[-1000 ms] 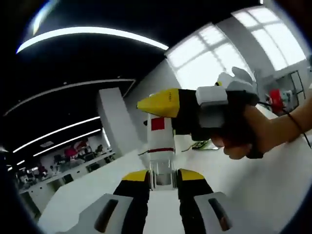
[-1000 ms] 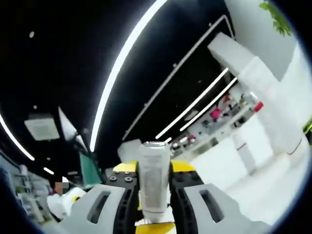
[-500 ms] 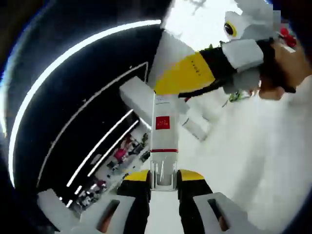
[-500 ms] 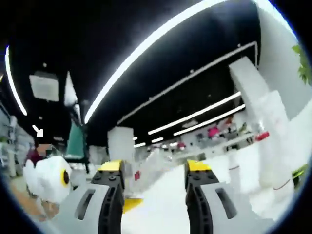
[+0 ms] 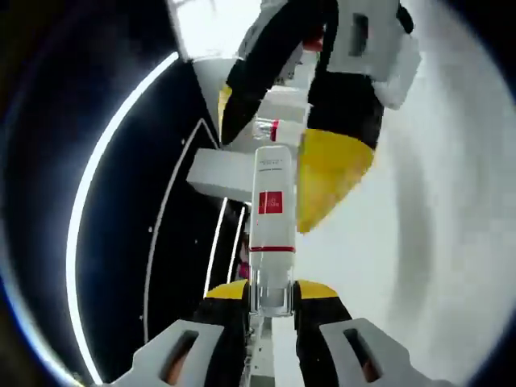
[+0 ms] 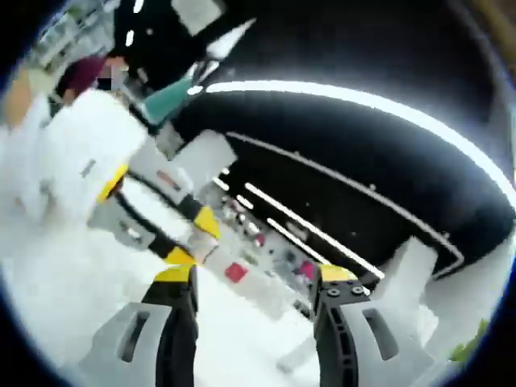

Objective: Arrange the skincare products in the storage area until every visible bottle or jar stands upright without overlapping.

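The left tongs [image 5: 270, 302] were clamped on the clear lower end of a tall white cylindrical skincare bottle with a red square label and a thin red band [image 5: 271, 211]. The bottle ran straight out along the tongs, held up in the air against a dark ceiling crossed by white light strips [image 5: 89, 193]. No tabletop or storage area could be made out in the left gripper view, so the bottle's place relative to them could not be told.

Just past the bottle's far end, the right tongs [image 5: 266, 105] came in from the top of that view, black and yellow, with jaws apart on either side of a small white-and-red tip [image 5: 266, 127]. Whether they touched it was unclear. In the right gripper view, the right tongs [image 6: 254, 286] stood wide with nothing between them, and the same white bottle [image 6: 242, 274], blurred, lay across just beyond their tips, with the left tongs [image 6: 161, 226] entering from the left side.

The step in hand looked like a mid-air handover or regrip of 1 bottle. The next move probably called for the right tongs to close squarely on the far end before the left released, then for setting the bottle down upright, apart from its neighbours.
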